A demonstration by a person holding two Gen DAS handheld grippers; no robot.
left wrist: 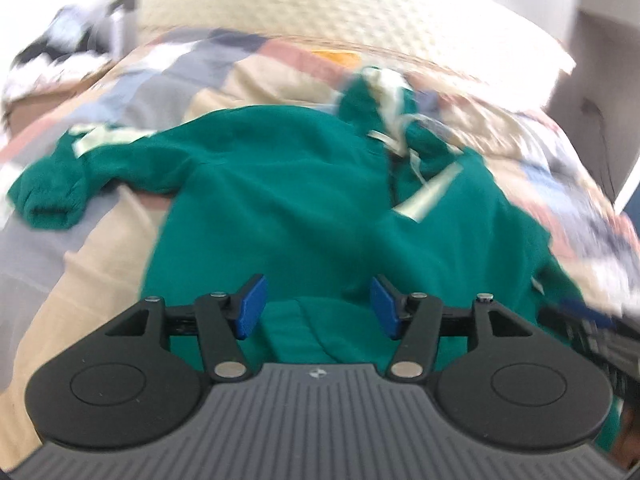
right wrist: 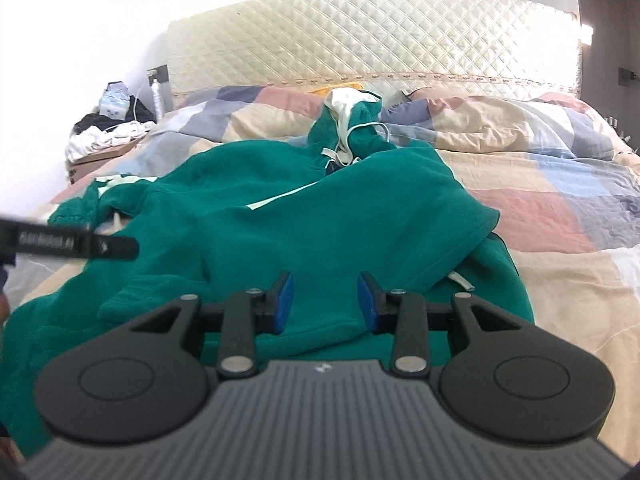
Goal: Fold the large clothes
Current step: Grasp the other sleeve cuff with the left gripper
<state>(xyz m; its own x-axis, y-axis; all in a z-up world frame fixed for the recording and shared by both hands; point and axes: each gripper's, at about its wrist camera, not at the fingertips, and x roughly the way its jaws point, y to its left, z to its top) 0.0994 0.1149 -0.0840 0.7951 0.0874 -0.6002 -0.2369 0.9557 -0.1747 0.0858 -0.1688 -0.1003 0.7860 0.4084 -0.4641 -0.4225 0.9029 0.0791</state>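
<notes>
A large green hoodie (left wrist: 280,200) with cream stripes and a cream-lined hood (left wrist: 384,84) lies crumpled on the bed, hood toward the headboard. One sleeve (left wrist: 52,196) stretches out to the left. My left gripper (left wrist: 318,306) is open and empty just above the hoodie's near hem. In the right wrist view the same hoodie (right wrist: 300,216) fills the middle, its right sleeve folded across the body. My right gripper (right wrist: 325,300) is open and empty above the near hem. The left gripper (right wrist: 68,242) shows as a blurred black bar at the left edge.
The bed has a patchwork quilt (right wrist: 540,200) in beige, pink, blue and grey. A cream quilted headboard (right wrist: 360,36) stands at the back. A bedside table (right wrist: 104,136) at the far left holds a heap of clothes and a tissue pack.
</notes>
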